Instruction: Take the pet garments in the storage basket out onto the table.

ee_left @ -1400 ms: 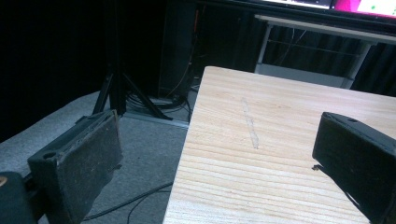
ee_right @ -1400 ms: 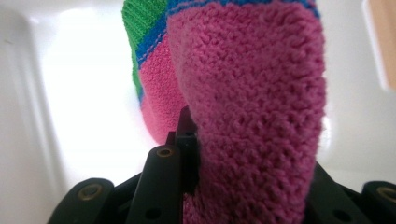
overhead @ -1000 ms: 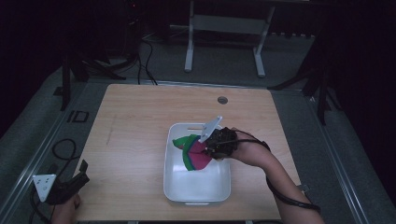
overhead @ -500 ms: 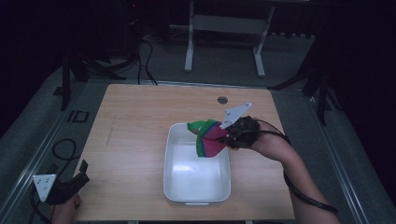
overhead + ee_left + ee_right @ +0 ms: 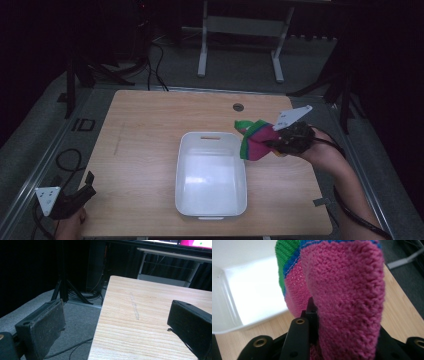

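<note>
A knitted cloth [image 5: 256, 140], pink with a blue stripe and green edge, hangs in my right gripper [image 5: 280, 142], which is shut on it just right of a white tub [image 5: 210, 172]. In the right gripper view the pink knit [image 5: 342, 292] drapes over the jaws, with the tub [image 5: 249, 290] behind it to the left. My left gripper [image 5: 75, 197] rests at the table's near left corner, off the edge. Its two black pads [image 5: 43, 326] stand wide apart with nothing between them in the left gripper view.
The wooden table [image 5: 145, 130] has a round cable hole [image 5: 238, 107] near its far edge. A table frame [image 5: 240, 35] and dark stands sit beyond it. Cables [image 5: 65, 160] lie on the grey floor at the left.
My right gripper has lifted the knitted cloth out of the tub and carried it right, past the tub's far right corner. The left gripper has stayed put.
</note>
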`<act>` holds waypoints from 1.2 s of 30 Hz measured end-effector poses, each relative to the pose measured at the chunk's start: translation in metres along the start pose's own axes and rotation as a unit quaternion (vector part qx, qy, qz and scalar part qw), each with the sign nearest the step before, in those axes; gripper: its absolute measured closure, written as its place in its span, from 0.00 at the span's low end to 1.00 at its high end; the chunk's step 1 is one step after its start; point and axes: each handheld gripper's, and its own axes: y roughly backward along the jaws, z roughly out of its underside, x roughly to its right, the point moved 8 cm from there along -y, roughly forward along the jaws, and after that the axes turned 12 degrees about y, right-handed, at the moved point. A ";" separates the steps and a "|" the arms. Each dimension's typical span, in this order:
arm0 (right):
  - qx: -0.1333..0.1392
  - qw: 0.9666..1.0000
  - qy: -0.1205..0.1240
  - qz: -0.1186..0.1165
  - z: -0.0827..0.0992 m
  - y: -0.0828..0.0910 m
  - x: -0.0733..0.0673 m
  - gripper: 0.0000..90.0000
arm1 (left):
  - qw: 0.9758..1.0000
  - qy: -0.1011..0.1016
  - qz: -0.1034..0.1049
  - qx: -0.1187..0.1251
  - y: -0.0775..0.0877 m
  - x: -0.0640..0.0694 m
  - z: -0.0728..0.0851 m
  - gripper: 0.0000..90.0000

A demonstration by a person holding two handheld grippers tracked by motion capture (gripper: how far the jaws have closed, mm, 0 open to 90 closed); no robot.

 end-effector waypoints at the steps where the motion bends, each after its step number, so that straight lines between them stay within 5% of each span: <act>1: -0.003 1.000 -0.007 0.003 0.006 0.002 0.002 0.80 | 1.000 0.000 0.000 0.000 0.000 0.000 0.000 0.02; 9: -0.036 0.998 -0.053 0.006 0.054 -0.011 0.008 0.79 | 1.000 0.000 -0.001 0.000 0.000 0.000 0.000 0.02; 19: -0.073 0.993 -0.094 -0.015 0.101 -0.071 0.002 0.79 | 1.000 -0.001 -0.002 0.001 0.000 0.000 0.000 0.02; 27: -0.106 0.988 -0.113 -0.015 0.120 -0.118 0.002 0.77 | 1.000 0.001 -0.001 0.001 0.000 0.000 0.000 0.02; 36: -0.118 0.985 -0.125 -0.013 0.125 -0.152 -0.001 0.74 | 1.000 0.000 0.002 -0.002 0.000 0.000 0.000 0.02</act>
